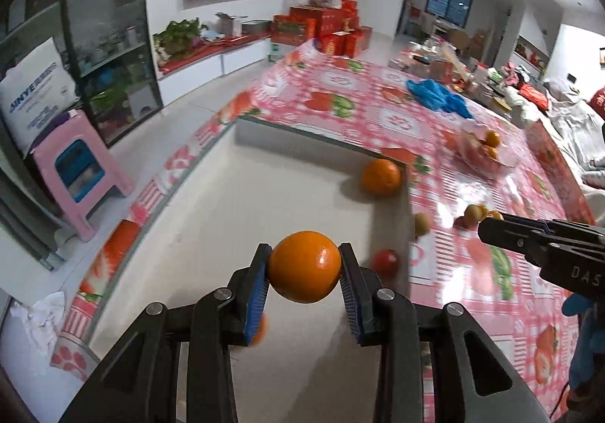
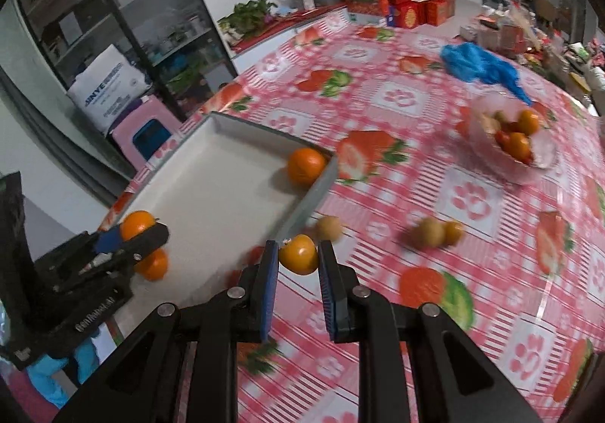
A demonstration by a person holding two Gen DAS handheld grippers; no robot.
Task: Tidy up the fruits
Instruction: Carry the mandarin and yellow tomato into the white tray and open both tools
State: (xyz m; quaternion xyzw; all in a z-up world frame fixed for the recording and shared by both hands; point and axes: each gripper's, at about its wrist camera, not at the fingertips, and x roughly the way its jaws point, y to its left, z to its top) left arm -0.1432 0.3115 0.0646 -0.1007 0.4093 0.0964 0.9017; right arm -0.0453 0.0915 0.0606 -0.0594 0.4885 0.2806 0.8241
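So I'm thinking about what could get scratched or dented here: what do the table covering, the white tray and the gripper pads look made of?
Table covering: probably glossy plastic or oilcloth; printed strawberries, light glare. White tray: matte, thin straight walls with grey outer faces, perhaps cardboard or plastic; can't tell. Pads on the left gripper: blue, finely ribbed, likely rubber, pressing on an orange.

Left tongs [image 1: 304, 268] clamped; right tongs [image 2: 298, 254] clamped.
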